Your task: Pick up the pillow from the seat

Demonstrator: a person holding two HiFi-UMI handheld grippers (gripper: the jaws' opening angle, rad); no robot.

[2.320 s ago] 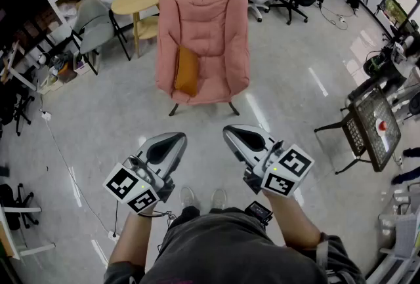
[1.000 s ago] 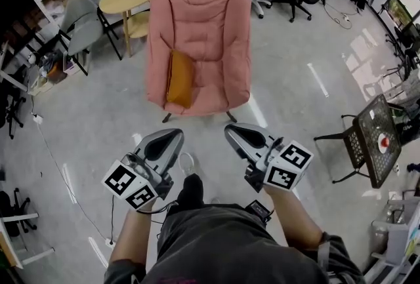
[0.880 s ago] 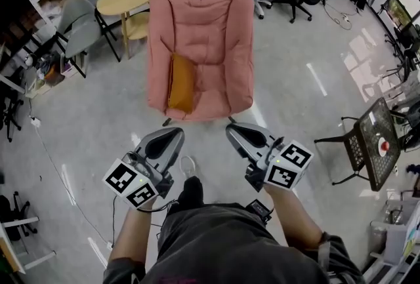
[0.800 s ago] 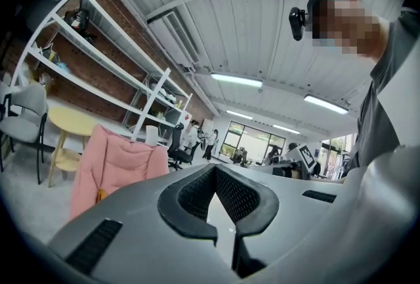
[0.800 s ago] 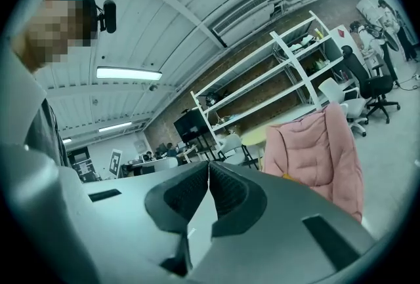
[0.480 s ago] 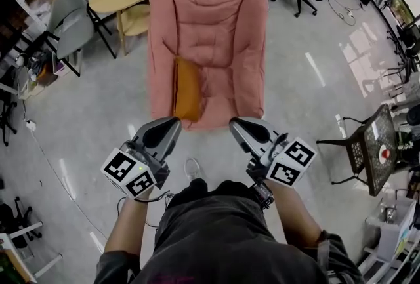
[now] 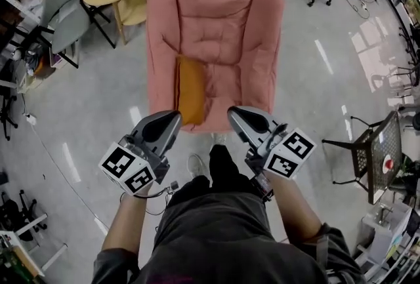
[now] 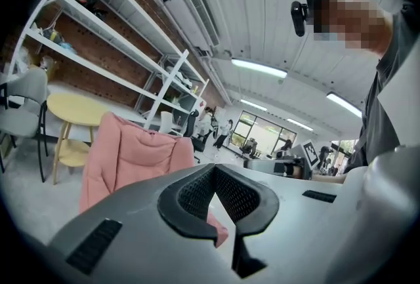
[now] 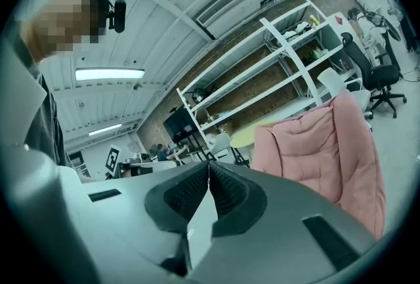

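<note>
Orange pillow [image 7: 191, 99]: lies along the left side of the armchair's seat, against the padded side. Neither tongs touches it.
Pink armchair [image 7: 216, 33]: thickly quilted and straight ahead of the person. From the head view, the seat's front edge is just beyond the tips of both tongs.
Left tongs [image 7: 172, 117]: clenched, with the ribbed pads meeting at the tip and nothing between them. They point at the seat's front edge, near the pillow's near end but apart from it.
Right tongs [image 7: 235, 112]: clenched and empty. They are aimed at the front of the seat, to the right of the pillow.
Left gripper view: the armchair rises to the left, behind the closed tips.
Right gripper view: the armchair fills the right side, beyond the closed tips.
Floor [image 7: 85, 119]: pale and glossy. The person's light shoe [image 7: 195, 164] and a dark trouser leg show between the two tongs.
Grey chair [image 7: 62, 4]: stands to the left of the armchair, well apart from it.
</note>
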